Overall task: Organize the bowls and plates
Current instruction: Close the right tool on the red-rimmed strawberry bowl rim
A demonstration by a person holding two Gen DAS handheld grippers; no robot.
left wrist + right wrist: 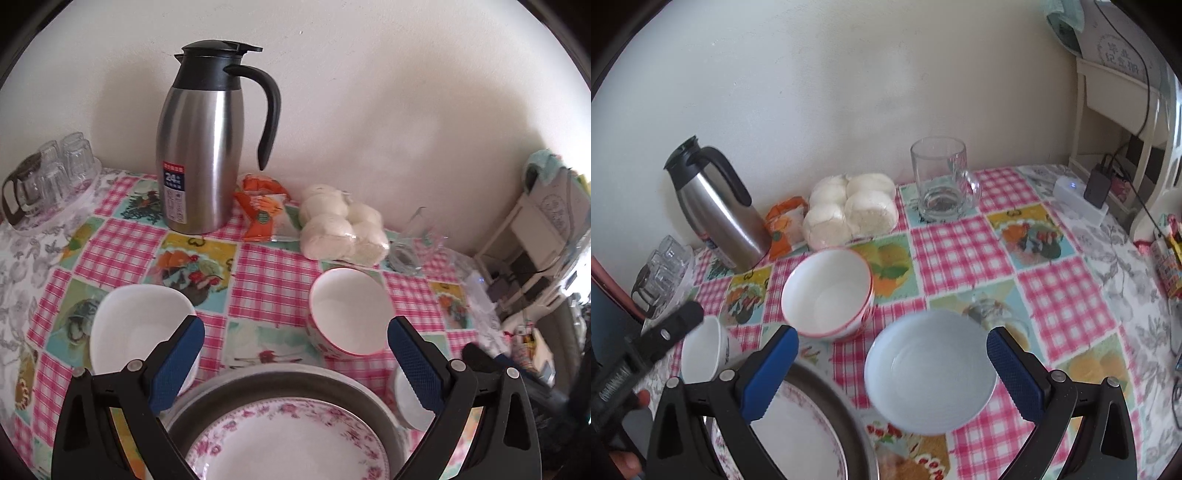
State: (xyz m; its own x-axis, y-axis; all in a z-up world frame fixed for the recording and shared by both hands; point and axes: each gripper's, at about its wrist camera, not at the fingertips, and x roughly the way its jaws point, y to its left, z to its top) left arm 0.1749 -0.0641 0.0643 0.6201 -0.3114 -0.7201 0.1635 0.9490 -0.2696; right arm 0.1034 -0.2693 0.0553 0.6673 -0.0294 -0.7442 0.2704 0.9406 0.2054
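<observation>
Through the left wrist camera I saw my left gripper point(295, 365) with its jaws wide apart and holding nothing: a square white bowl point(142, 332) sat just outside the left jaw, the floral plate point(288, 443) on its grey tray point(280, 380) lay between them, and the red-rimmed bowl point(349, 312) stood ahead toward the right jaw. My right gripper point(892, 373) was likewise spread open, the pale blue bowl point(931, 373) resting on the bench point(1067, 295) between its jaws.
</observation>
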